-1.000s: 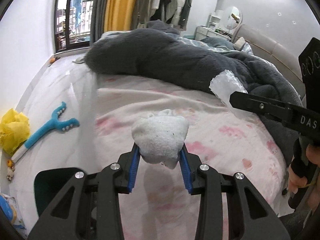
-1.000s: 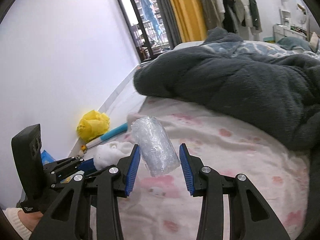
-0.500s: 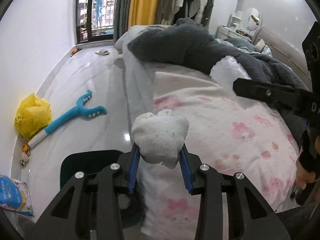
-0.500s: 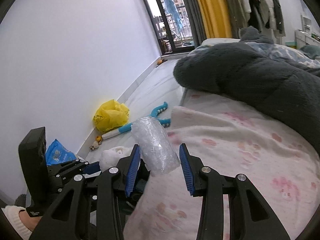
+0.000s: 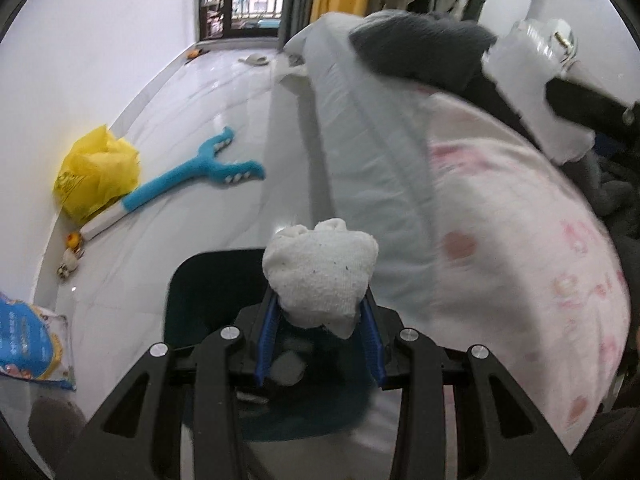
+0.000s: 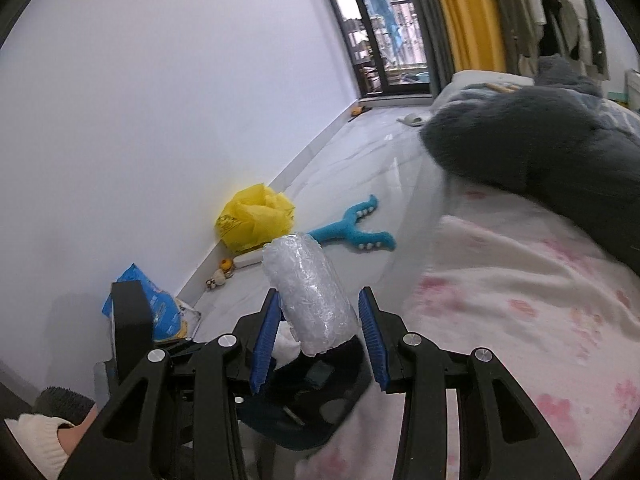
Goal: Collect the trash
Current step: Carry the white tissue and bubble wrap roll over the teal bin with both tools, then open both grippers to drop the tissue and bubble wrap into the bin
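Note:
My left gripper (image 5: 320, 332) is shut on a white crumpled tissue wad (image 5: 320, 276) and holds it above a dark teal trash bin (image 5: 208, 304) on the floor beside the bed. My right gripper (image 6: 318, 340) is shut on a roll of clear crinkled plastic wrap (image 6: 308, 292), held over the same bin (image 6: 312, 412). The wrap also shows at the top right of the left wrist view (image 5: 524, 60). The left gripper's body shows at the lower left of the right wrist view (image 6: 132, 328).
A bed with a pink-patterned sheet (image 5: 500, 208) and dark grey blanket (image 6: 540, 140) fills the right. On the floor by the wall lie a yellow plastic bag (image 5: 96, 172), a blue toy stick (image 5: 192, 172) and a blue packet (image 5: 28, 344).
Both grippers have swung left and down from over the bed toward the floor. The trash bin now lies under both held items. Both grips are unchanged.

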Demonstrator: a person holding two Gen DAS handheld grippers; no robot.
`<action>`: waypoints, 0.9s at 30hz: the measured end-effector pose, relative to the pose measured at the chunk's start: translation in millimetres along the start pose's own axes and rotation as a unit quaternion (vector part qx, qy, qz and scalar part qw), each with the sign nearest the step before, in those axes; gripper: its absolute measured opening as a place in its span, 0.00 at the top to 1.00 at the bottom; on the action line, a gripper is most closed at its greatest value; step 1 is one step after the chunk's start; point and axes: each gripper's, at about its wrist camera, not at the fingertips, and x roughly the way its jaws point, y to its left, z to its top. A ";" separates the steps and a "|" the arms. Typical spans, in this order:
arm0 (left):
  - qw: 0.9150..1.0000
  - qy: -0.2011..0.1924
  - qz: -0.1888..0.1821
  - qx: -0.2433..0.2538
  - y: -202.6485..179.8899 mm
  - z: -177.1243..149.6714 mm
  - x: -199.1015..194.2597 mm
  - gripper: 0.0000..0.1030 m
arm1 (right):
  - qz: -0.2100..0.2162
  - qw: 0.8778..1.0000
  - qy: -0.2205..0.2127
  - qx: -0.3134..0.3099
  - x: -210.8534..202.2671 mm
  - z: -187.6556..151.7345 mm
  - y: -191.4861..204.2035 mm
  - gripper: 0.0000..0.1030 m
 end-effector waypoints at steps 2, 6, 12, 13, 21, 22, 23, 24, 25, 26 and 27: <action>1.000 0.012 0.005 -0.009 13.7 -4.7 4.2 0.60 | 0.004 1.000 0.006 -0.006 9.9 1.4 9.2 0.60; 0.999 0.044 0.007 -0.019 34.9 -12.5 15.4 0.60 | 0.011 1.000 0.019 -0.016 27.2 0.7 23.4 0.60; 0.995 0.095 0.008 -0.033 58.3 -29.7 28.9 0.60 | 0.020 0.999 0.042 -0.028 55.3 -1.3 41.8 0.60; 0.994 0.100 0.007 -0.034 61.2 -32.0 30.2 0.59 | 0.020 0.998 0.044 -0.031 59.5 -1.8 44.2 0.60; 0.989 0.135 -0.002 -0.057 87.5 -42.3 35.5 0.43 | 0.023 0.996 0.072 -0.041 92.5 -7.7 61.5 0.60; 0.989 0.133 -0.004 -0.058 89.3 -42.7 33.7 0.41 | 0.022 0.996 0.075 -0.042 96.4 -8.8 62.8 0.60; 0.990 0.130 -0.008 -0.060 92.0 -42.9 31.8 0.39 | 0.022 0.996 0.080 -0.044 101.2 -10.3 64.1 0.60; 0.990 0.127 -0.010 -0.061 94.3 -42.8 30.2 0.39 | 0.022 0.995 0.084 -0.045 104.7 -12.5 65.4 0.60; 0.990 0.125 -0.011 -0.061 95.2 -41.9 29.0 0.39 | 0.022 0.995 0.089 -0.045 110.7 -13.8 67.8 0.60; 0.991 0.121 -0.012 -0.061 96.8 -41.5 26.5 0.39 | 0.020 0.994 0.094 -0.046 115.3 -15.0 68.3 0.60; 0.991 0.116 -0.013 -0.061 98.1 -40.7 23.8 0.38 | 0.019 0.994 0.099 -0.048 119.8 -16.4 69.0 0.60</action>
